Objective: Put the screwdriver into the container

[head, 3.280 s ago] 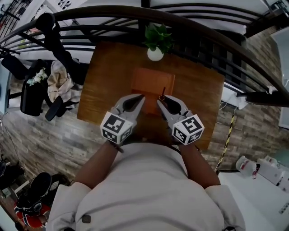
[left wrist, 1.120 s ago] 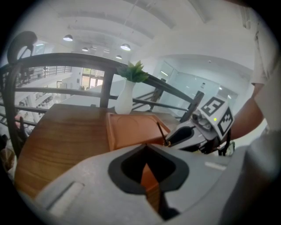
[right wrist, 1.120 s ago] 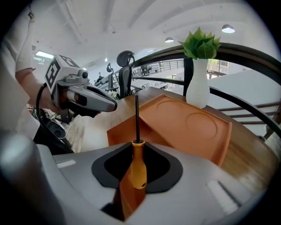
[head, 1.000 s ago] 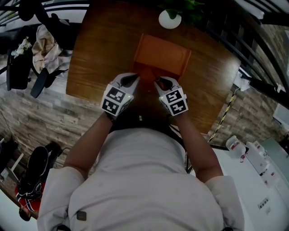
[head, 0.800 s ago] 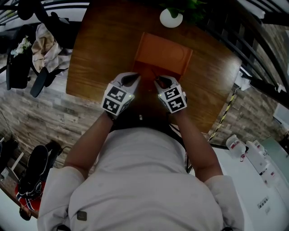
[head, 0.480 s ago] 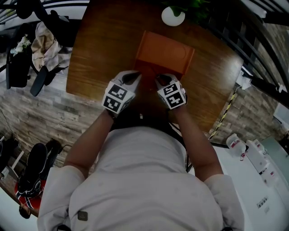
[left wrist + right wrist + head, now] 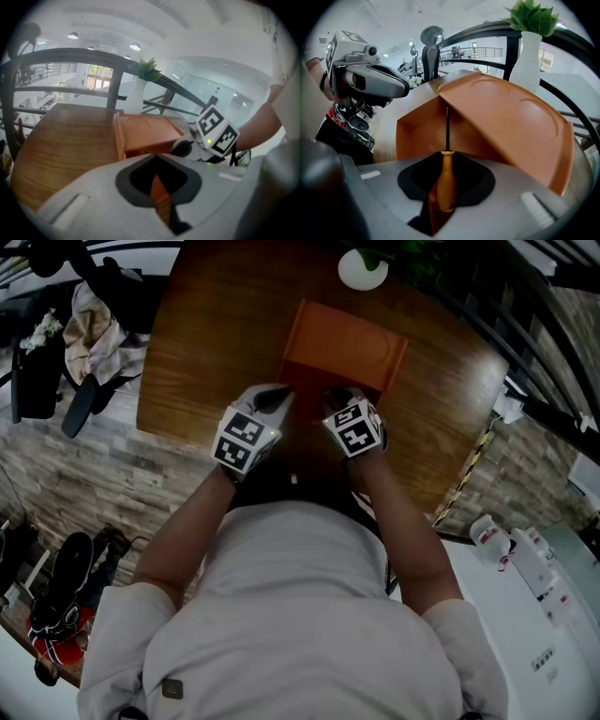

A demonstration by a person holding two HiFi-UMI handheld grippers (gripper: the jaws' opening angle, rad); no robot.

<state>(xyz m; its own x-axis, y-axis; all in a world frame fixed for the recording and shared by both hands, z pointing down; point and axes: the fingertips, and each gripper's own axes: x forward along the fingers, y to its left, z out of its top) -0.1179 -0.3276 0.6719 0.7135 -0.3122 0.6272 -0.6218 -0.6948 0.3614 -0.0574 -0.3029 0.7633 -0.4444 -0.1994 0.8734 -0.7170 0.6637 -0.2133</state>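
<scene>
An orange container (image 7: 347, 338) lies on the wooden table (image 7: 216, 343), its open side facing me. My right gripper (image 7: 337, 399) is shut on a screwdriver (image 7: 446, 180) with an orange handle. The black shaft (image 7: 447, 129) points into the opening of the container (image 7: 506, 117). My left gripper (image 7: 278, 395) hovers just left of that opening, shut with nothing in it. In the left gripper view the container (image 7: 145, 133) lies ahead of my left gripper (image 7: 157, 154), and the right gripper (image 7: 187, 145) is at the container's front right.
A white vase with a green plant (image 7: 363, 268) stands behind the container at the table's far edge. A dark curved railing (image 7: 487, 30) runs past the table. Office chairs and clothes (image 7: 89, 324) are on the floor to the left.
Both grippers have edged forward to the container's open front. The right gripper has tipped toward the opening with the screwdriver still in its jaws.
</scene>
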